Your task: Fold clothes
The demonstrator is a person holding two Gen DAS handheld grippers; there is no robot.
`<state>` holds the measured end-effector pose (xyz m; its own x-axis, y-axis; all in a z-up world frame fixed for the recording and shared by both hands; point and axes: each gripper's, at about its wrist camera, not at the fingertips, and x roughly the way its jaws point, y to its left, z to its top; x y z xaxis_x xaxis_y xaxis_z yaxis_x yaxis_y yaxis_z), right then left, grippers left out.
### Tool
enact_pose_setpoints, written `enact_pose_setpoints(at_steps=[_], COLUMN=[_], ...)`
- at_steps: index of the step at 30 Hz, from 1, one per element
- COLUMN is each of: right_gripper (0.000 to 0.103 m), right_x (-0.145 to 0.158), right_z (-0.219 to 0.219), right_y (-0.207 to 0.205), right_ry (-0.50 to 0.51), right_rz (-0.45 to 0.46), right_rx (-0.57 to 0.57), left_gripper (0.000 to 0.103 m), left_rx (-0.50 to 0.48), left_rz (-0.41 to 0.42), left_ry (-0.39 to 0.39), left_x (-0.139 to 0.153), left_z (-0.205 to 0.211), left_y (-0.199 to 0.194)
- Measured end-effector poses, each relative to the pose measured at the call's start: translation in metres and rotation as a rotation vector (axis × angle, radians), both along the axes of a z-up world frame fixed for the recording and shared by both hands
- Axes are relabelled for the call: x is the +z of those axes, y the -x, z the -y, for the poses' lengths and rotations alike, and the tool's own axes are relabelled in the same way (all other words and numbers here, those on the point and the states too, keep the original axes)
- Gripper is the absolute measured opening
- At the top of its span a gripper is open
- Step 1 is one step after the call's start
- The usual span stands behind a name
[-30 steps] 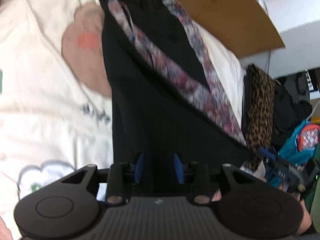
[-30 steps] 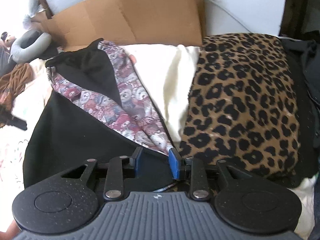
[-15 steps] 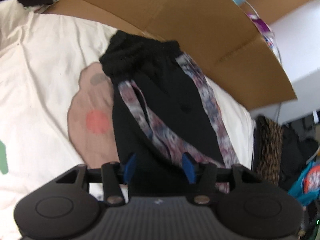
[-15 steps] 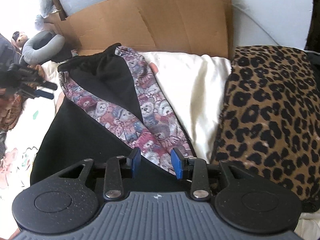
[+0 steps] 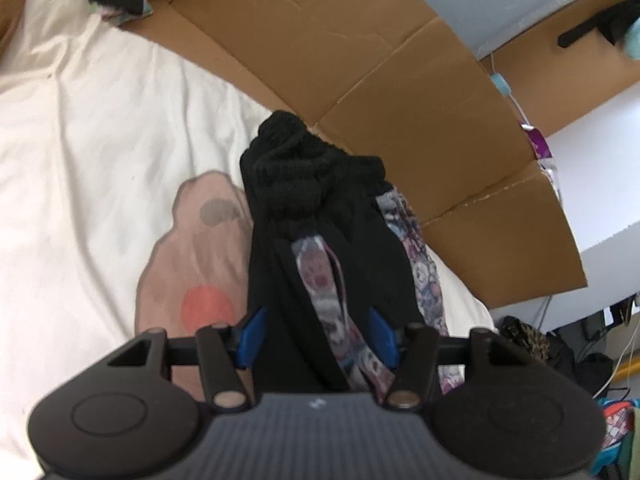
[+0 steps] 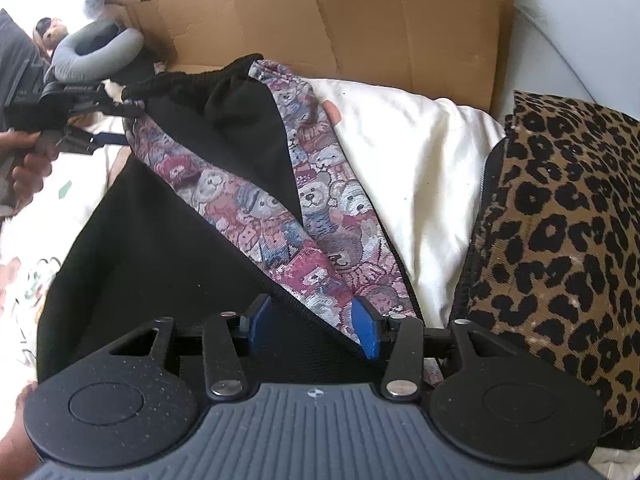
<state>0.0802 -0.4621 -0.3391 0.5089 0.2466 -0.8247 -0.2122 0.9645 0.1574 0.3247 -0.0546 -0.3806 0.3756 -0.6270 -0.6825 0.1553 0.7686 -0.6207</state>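
Note:
Black trousers (image 6: 160,248) with teddy-bear print side stripes (image 6: 320,216) lie folded lengthwise on a white sheet (image 5: 100,128). Their ribbed waistband (image 5: 304,168) points toward the cardboard. My left gripper (image 5: 318,334) hovers just short of the waistband end. Its jaws are opening, and the black cloth and a print stripe (image 5: 320,280) run between the blue pads (image 5: 252,334) without being pinched. It also shows in the right wrist view as the left gripper (image 6: 120,124) beside the waistband. My right gripper (image 6: 312,326) is over the trousers' other end, its jaws opening with the stripe edge lying between the pads.
A flattened cardboard sheet (image 6: 340,28) stands along the back. A leopard-print fabric pile (image 6: 560,220) lies on the right. A grey neck pillow (image 6: 96,52) sits far left, and a hand (image 6: 28,172) holds the left gripper. The sheet carries a pink cartoon print (image 5: 192,264).
Both grippers' pads have spread apart off the cloth. The left view has swung from the trousers' long side onto the waistband. The right gripper has backed off slightly.

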Motion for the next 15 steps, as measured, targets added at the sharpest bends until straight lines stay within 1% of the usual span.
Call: enact_pose_setpoints(at_steps=[2,5,6,7,8,9,10,12,15], right_gripper=[0.051,0.051,0.051,0.051,0.051,0.051,0.051,0.051,0.051], right_x=[-0.001,-0.003,-0.005,-0.005,-0.006,-0.007,-0.008,-0.01,-0.013], right_z=[-0.003,-0.008,-0.009,-0.01,-0.011,-0.011,-0.011,-0.01,-0.008], right_y=[-0.001,-0.001,-0.001,-0.001,-0.001,-0.001,-0.001,-0.001,-0.001], right_ry=[0.016,0.051,0.067,0.079,0.09,0.096,0.1,0.108,0.105], right_rz=[0.006,0.01,0.012,0.012,0.012,0.011,0.011,0.01,0.008], right_rx=[0.008,0.03,0.038,0.047,0.053,0.055,0.054,0.052,0.038], left_gripper=[0.057,0.053,0.048,0.04,0.036,0.029,0.024,0.022,0.016], left_rx=[0.012,-0.004,-0.016,-0.027,-0.032,-0.034,-0.035,-0.033,-0.046], left_rz=[0.006,0.032,0.041,0.049,0.054,0.057,0.059,0.059,0.054], left_ry=[0.012,0.0,-0.006,-0.012,-0.02,-0.028,-0.036,-0.028,-0.041], left_x=[0.0,0.008,0.011,0.015,0.018,0.022,0.025,0.032,0.042], left_z=[0.0,0.004,0.006,0.008,0.009,0.011,0.013,0.015,0.022], left_y=[-0.004,-0.007,-0.007,-0.007,-0.008,-0.009,-0.011,-0.015,-0.021])
